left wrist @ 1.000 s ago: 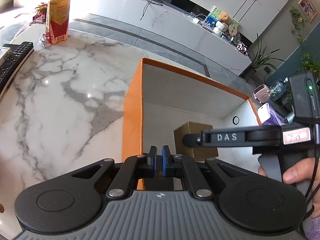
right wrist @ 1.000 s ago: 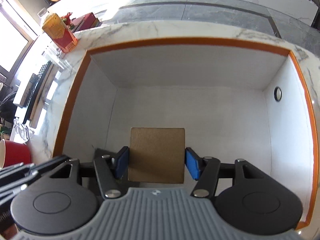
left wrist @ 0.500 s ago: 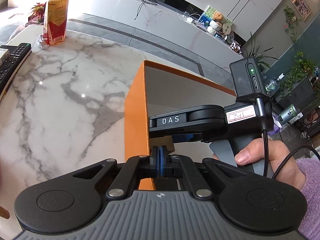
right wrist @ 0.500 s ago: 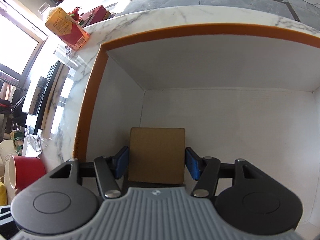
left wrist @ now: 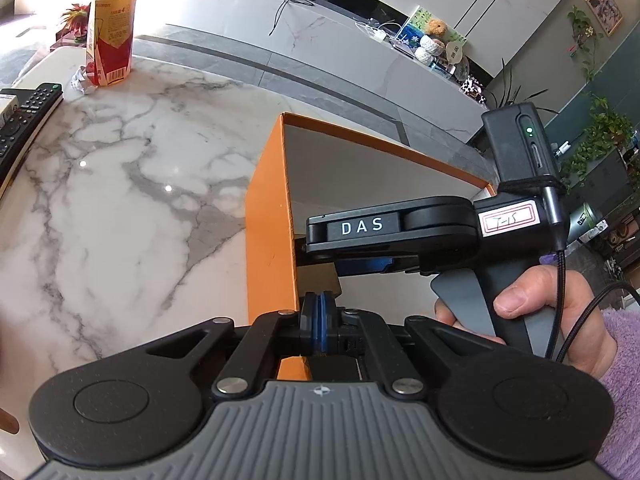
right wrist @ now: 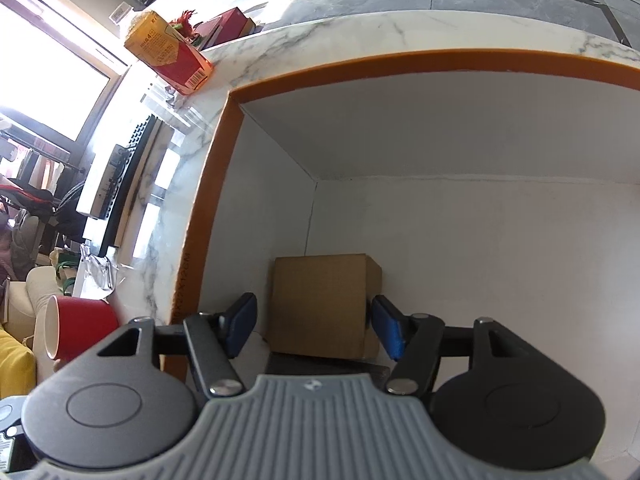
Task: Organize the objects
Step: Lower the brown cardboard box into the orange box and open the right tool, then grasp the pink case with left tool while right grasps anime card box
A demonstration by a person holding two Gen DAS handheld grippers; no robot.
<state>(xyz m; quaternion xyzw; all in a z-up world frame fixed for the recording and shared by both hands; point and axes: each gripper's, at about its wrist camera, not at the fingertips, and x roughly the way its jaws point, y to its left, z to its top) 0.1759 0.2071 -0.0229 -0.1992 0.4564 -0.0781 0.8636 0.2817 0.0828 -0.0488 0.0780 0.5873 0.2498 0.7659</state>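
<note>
An orange box (left wrist: 270,216) with a white inside stands on the marble table; its rim shows in the right wrist view (right wrist: 208,208). A small brown cardboard box (right wrist: 322,306) sits on its floor in the near left corner. My right gripper (right wrist: 314,326) is inside the orange box, open, its blue pads standing just clear of the cardboard box on both sides. In the left wrist view the right gripper body (left wrist: 392,232) reaches over the orange box and a sliver of the cardboard box (left wrist: 318,280) shows. My left gripper (left wrist: 319,322) is shut at the orange box's near left corner.
A red and yellow drink carton (left wrist: 110,36) stands at the table's far left, also in the right wrist view (right wrist: 172,54). A black remote (left wrist: 24,114) lies at the left edge. A red cup (right wrist: 78,330) sits off the table's near side.
My right gripper has opened and let go of the cardboard box, which now rests in the orange box's corner. The right gripper shifted toward the box's left wall. My left gripper stayed shut.
</note>
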